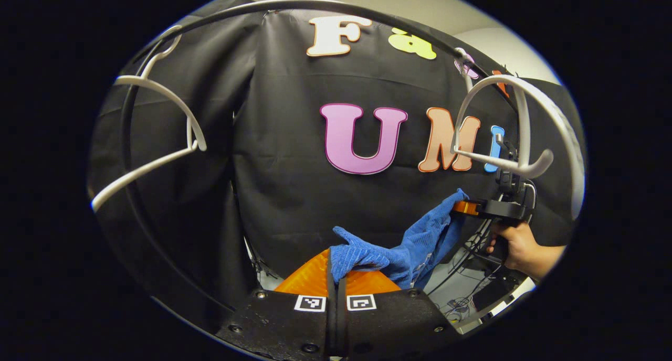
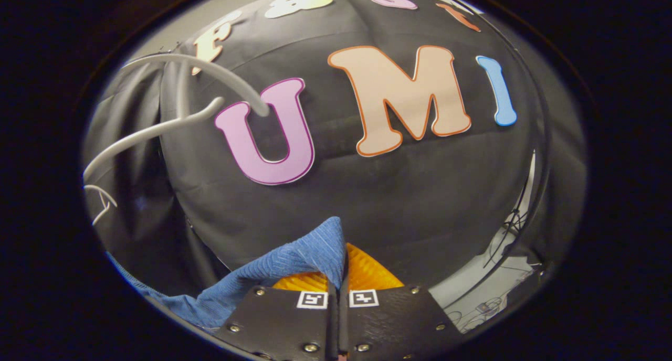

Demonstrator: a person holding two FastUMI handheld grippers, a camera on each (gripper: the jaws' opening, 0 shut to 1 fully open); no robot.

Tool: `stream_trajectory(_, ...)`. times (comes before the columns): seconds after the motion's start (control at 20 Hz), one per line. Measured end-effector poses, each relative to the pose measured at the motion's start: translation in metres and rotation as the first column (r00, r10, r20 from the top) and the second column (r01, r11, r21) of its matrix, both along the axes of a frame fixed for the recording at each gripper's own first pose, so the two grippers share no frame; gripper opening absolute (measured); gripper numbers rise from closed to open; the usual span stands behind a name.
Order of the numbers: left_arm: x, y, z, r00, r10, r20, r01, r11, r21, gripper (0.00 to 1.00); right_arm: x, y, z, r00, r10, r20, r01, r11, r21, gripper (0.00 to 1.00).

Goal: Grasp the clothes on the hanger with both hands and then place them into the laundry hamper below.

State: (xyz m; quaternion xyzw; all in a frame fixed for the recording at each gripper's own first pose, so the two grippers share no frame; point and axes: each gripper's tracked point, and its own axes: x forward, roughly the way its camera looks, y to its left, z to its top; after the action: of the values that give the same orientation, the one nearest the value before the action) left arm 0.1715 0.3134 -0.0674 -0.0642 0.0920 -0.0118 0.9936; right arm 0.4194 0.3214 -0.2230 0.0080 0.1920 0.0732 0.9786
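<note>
Left gripper view: left gripper (image 1: 336, 277) has its fingers pinched on one end of the blue cloth (image 1: 407, 248); right gripper (image 1: 462, 208) holds the far end, a hand (image 1: 517, 245) behind it. Cloth hangs between them, off the hangers (image 1: 157, 156).

Right gripper view: right gripper (image 2: 341, 279) fingers clamp a cloth (image 2: 294, 264) corner, the rest trailing lower left.

Risks: thin corner grips could slip; slack could snag a hanger (image 2: 173, 122); hamper unseen, so the drop could miss.

Both cameras ride low behind their claws, facing the near backdrop, apparently sharing the blue cloth (image 1: 415, 245) between them.
</note>
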Motion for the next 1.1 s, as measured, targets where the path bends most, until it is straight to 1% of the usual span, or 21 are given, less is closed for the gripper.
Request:
stream_trajectory(0.05, 0.0, -0.003, -0.004, 1.0, -0.012, -0.002, 0.012, 1.0, -0.005, 0.0, -0.009, -0.003, -0.001, 1.0, 0.002, -0.003, -0.002, 1.0, -0.009, 0.01)
stream_trajectory(0.2, -0.006, -0.008, -0.019, 0.999, -0.035, -0.023, 0.036, 0.999, 0.022, 0.0, -0.037, -0.01, -0.006, 1.0, 0.002, -0.012, -0.003, 1.0, -0.022, 0.01)
stream_trajectory(0.35, -0.019, -0.017, -0.034, 0.998, -0.03, -0.046, 0.031, 0.999, 0.01, 0.0, -0.067, -0.011, -0.007, 0.998, 0.045, -0.032, -0.046, 0.998, -0.031, 0.01)
stream_trajectory(0.45, -0.028, -0.032, -0.039, 0.998, -0.02, -0.053, 0.02, 1.0, -0.011, 0.01, -0.089, -0.008, -0.007, 0.993, 0.102, -0.053, -0.102, 0.995, -0.013, 0.01)
stream_trajectory(0.5, -0.033, -0.04, -0.037, 0.999, -0.012, -0.049, 0.011, 1.0, -0.01, 0.0, -0.101, -0.008, -0.003, 0.99, 0.128, -0.054, -0.128, 0.992, -0.003, 0.04)
stream_trajectory(0.55, -0.041, -0.049, -0.036, 0.999, 0.0, -0.043, 0.0, 1.0, 0.002, 0.01, -0.111, -0.009, 0.001, 0.988, 0.148, -0.051, -0.149, 0.989, -0.003, 0.01)
stream_trajectory(0.65, -0.05, -0.069, -0.035, 0.999, 0.016, -0.05, -0.015, 1.0, 0.007, 0.0, -0.129, -0.015, 0.011, 0.982, 0.182, -0.043, -0.183, 0.983, -0.012, 0.02)
stream_trajectory(0.7, -0.054, -0.081, -0.031, 0.998, 0.022, -0.054, -0.022, 1.0, 0.003, 0.0, -0.136, -0.017, 0.017, 0.978, 0.204, -0.037, -0.204, 0.979, -0.009, 0.05)
stream_trajectory(0.75, -0.057, -0.091, -0.026, 0.998, 0.029, -0.052, -0.029, 1.0, 0.003, 0.01, -0.143, -0.02, 0.025, 0.975, 0.222, -0.03, -0.222, 0.975, -0.003, 0.02)
stream_trajectory(0.8, -0.059, -0.1, -0.021, 0.998, 0.037, -0.047, -0.037, 0.999, 0.005, 0.0, -0.15, -0.022, 0.032, 0.971, 0.239, -0.022, -0.239, 0.971, 0.003, 0.02)
stream_trajectory(1.1, -0.057, -0.146, 0.023, 0.995, 0.081, 0.057, -0.082, 0.996, 0.016, 0.0, -0.169, -0.026, 0.078, 0.946, 0.324, 0.033, -0.325, 0.943, 0.071, 0.01)
